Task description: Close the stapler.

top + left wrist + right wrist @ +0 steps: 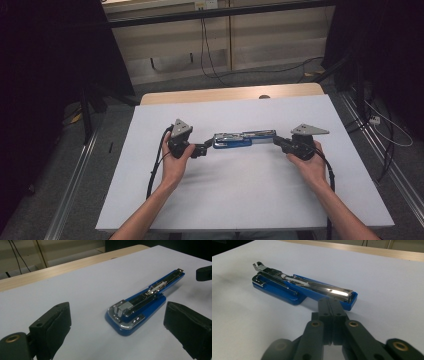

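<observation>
1. Nearest me: my two forearms come in from the table's near edge, one gripper in each hand. The left gripper (206, 148) has its jaws spread wide; the left gripper view shows the stapler's (140, 307) wide end lying ahead of and between them, untouched.
2. The right gripper (276, 141) has its jaws pressed flat together, nothing between them. In the right gripper view (332, 308) the tips sit at the stapler's (304, 288) narrow blue end, touching or just short of it (I cannot tell which).
3. Mid-table: the stapler (242, 138) lies flat on the white table cover (240, 195), lengthwise between the two grippers. It is blue with a chromed metal channel, and it looks opened out flat, magazine exposed.
4. Handling judgement: rigid, fairly heavy for its size, not fragile. Chrome and glossy plastic should be slippery under the pads. The hinge may let the halves swing if only one is lifted.
5. Where to hold: across the wide blue base, pads on its side walls, clear of the spring and chrome rail.
6. Farthest: the wooden table edge (230, 93), then the floor with loose cables (215, 70).
</observation>
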